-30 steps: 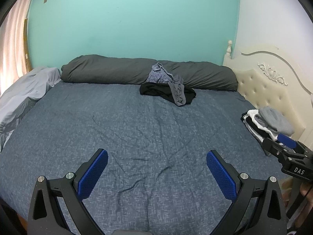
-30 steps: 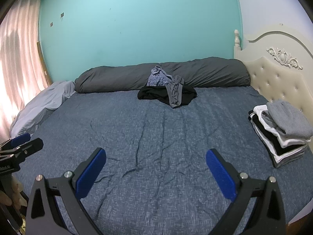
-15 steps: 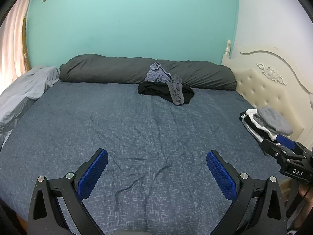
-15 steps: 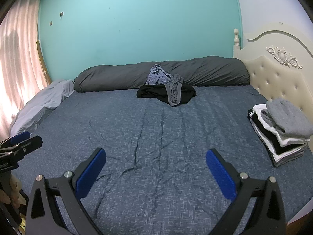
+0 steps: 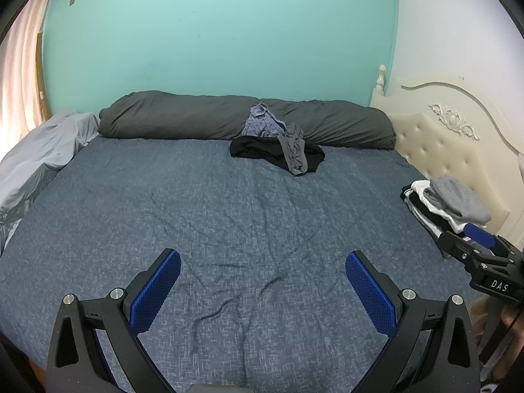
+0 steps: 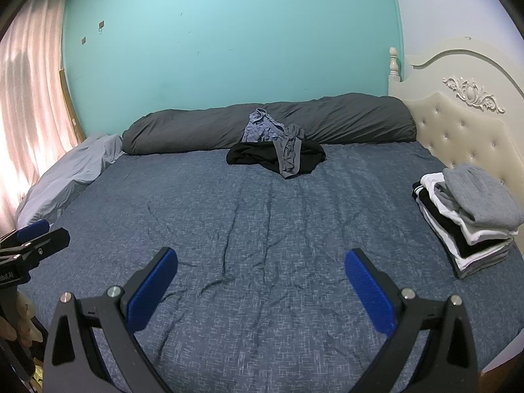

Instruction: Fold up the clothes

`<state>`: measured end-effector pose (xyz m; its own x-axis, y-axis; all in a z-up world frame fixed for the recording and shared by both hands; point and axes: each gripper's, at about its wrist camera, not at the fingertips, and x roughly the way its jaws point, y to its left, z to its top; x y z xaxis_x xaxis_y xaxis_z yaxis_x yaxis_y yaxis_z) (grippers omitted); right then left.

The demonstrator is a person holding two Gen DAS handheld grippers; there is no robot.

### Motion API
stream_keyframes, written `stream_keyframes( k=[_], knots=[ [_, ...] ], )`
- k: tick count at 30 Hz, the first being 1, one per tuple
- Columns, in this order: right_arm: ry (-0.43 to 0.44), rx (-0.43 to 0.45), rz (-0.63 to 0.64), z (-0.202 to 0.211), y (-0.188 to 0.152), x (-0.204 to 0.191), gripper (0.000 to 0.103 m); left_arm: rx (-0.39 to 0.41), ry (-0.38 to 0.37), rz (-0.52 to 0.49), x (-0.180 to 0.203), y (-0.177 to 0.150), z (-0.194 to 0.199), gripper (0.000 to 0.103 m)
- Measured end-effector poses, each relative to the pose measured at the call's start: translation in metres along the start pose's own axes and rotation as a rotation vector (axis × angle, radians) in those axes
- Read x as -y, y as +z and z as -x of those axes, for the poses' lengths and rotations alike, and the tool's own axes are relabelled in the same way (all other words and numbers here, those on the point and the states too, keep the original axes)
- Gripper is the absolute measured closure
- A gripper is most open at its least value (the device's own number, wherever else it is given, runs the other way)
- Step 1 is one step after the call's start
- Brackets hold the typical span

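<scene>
We hold the left gripper point(image 5: 262, 276) and right gripper point(image 6: 261, 275) over the wrinkled blue bed point(image 5: 229, 203) — fingers apart, nothing between them; unfolded clothes point(image 6: 276, 150) lie far by the teal wall point(image 6: 229, 39), a folded stack point(image 6: 468, 216) sits right.

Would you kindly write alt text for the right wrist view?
An open, empty right tool hovers over a blue bedsheet. Unfolded clothes lie heaped far off against a dark grey rolled duvet; a folded stack sits right, beside the cream headboard.
</scene>
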<state>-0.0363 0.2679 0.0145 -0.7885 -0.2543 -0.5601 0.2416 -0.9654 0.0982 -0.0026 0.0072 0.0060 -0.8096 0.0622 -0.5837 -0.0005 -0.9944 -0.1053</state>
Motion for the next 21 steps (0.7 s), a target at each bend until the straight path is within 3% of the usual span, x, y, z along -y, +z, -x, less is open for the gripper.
stream_keyframes(
  k=[21],
  knots=[
    [-0.001,-0.004,-0.008,0.0005,-0.0001,0.0047,0.0,-0.001,0.0,-0.005,0.0031,0.0021,-0.0001,0.0]
  ],
)
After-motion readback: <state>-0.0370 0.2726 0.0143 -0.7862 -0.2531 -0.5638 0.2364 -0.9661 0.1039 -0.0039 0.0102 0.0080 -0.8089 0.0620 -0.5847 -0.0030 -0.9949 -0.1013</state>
